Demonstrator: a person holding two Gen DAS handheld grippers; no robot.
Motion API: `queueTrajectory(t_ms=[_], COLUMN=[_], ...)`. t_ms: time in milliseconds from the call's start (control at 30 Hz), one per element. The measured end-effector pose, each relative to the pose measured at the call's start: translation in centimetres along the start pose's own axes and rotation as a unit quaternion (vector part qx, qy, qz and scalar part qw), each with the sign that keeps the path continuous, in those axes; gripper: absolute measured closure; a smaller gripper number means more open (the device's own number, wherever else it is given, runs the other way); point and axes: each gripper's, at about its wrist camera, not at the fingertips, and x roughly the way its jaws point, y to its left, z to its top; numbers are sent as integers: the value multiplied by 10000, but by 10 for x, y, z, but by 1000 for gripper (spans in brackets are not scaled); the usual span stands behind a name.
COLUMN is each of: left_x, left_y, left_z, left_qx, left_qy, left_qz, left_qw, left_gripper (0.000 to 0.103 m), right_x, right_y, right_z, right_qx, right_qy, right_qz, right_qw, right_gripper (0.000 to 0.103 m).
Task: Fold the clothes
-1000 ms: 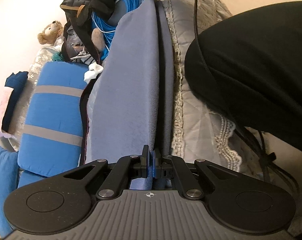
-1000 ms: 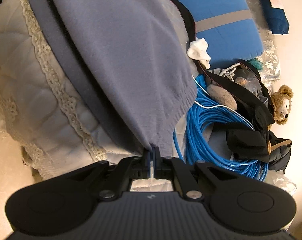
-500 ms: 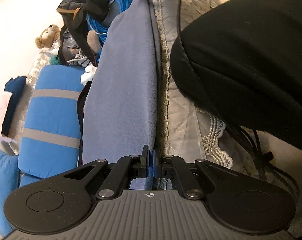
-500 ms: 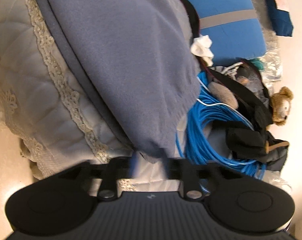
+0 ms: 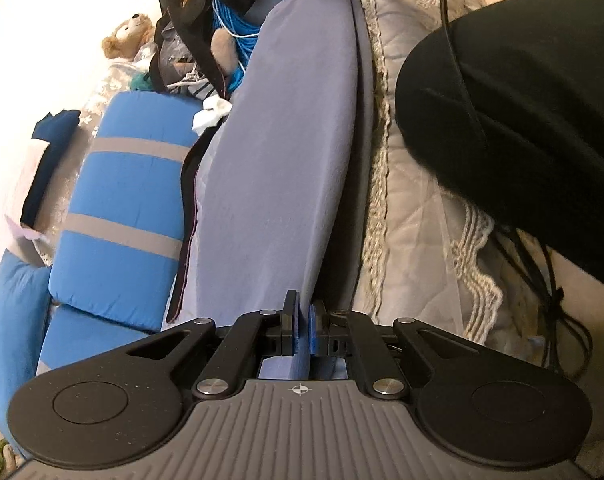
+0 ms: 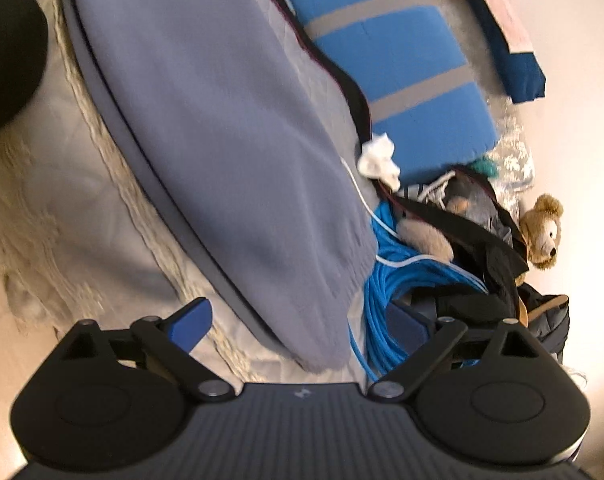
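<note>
A grey-blue knit sweater (image 5: 286,160) lies folded lengthwise on a cream lace-trimmed quilt (image 5: 418,216). My left gripper (image 5: 303,328) is shut on the sweater's near edge, with cloth pinched between the blue pads. In the right wrist view the same sweater (image 6: 230,152) stretches away, its ribbed hem end resting loose between the fingers. My right gripper (image 6: 302,320) stands open wide, its blue pads (image 6: 192,320) apart on either side of the hem, touching nothing.
A blue cushion with grey stripes (image 5: 118,200) lies beside the sweater. A coil of blue cable (image 6: 386,292), dark bags (image 6: 494,272), a teddy bear (image 6: 542,232) and a white crumpled cloth (image 6: 378,160) crowd the far end. A person's black garment (image 5: 522,120) looms at right.
My right gripper has opened and let go of the sweater's hem corner, which dropped onto the quilt. The left gripper keeps its hold and has shifted slightly.
</note>
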Motion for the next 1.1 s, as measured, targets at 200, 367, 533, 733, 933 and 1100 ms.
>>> queueTrajectory(t_ms=[200, 367, 533, 733, 933, 1100], left_x=[-9, -13, -23, -27, -27, -24], left_y=[-1, 12, 33, 42, 42, 35], left_z=[-14, -22, -26, -27, -29, -35], left_qx=[38, -380, -835, -1042, -1090, -1033], left_qy=[100, 118, 58, 59, 49, 87], left_qz=[77, -3, 1, -51, -111, -186], left_qw=[9999, 9992, 9965, 9945, 9940, 9944], left_gripper=[97, 98, 100, 100, 99, 99], right_x=[-26, -41, -35, -25, -21, -20], right_y=[9, 22, 36, 48, 65, 65], right_z=[35, 62, 66, 65, 59, 56], right_qx=[91, 10, -349, -845, -1370, -1224], right_qy=[-559, -919, -868, -772, -686, -593], right_qz=[130, 250, 327, 139, 410, 663], right_qw=[9983, 9955, 9951, 9933, 9873, 9885], right_gripper=[5, 5, 11, 33, 103, 103])
